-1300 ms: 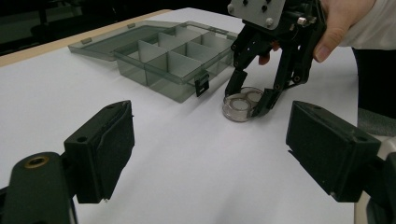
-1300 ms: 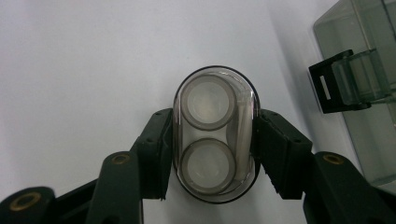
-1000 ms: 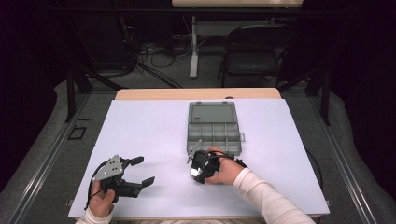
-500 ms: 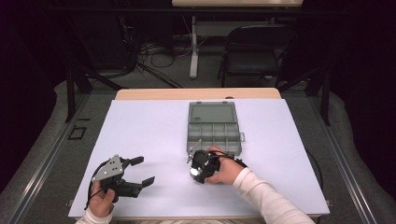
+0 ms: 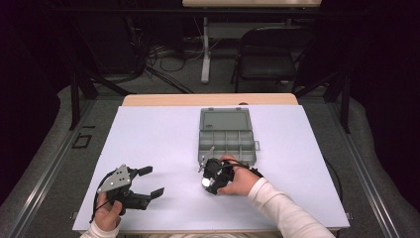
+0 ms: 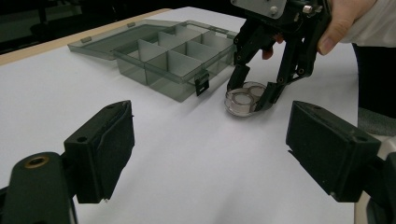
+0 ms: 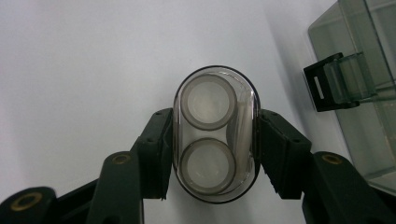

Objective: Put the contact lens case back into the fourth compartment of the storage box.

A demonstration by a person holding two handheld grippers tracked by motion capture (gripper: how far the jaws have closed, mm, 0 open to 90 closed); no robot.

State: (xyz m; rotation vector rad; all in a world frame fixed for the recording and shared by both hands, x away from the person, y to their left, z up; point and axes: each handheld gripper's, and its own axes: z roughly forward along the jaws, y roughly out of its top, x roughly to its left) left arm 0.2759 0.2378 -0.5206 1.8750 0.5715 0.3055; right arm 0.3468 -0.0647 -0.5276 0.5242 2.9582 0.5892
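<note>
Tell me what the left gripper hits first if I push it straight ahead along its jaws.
Probably the clear oval container held by the right gripper, roughly ahead across bare table. The organizer box sits left of that line. Depth is uncertain.

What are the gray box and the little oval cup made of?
The box looks like smoky see-through plastic: its dividers show through the walls, and its edges shine. The oval cup in the right tongs looks like clear glossy plastic, since two white rings show inside; it could be glass.
</note>
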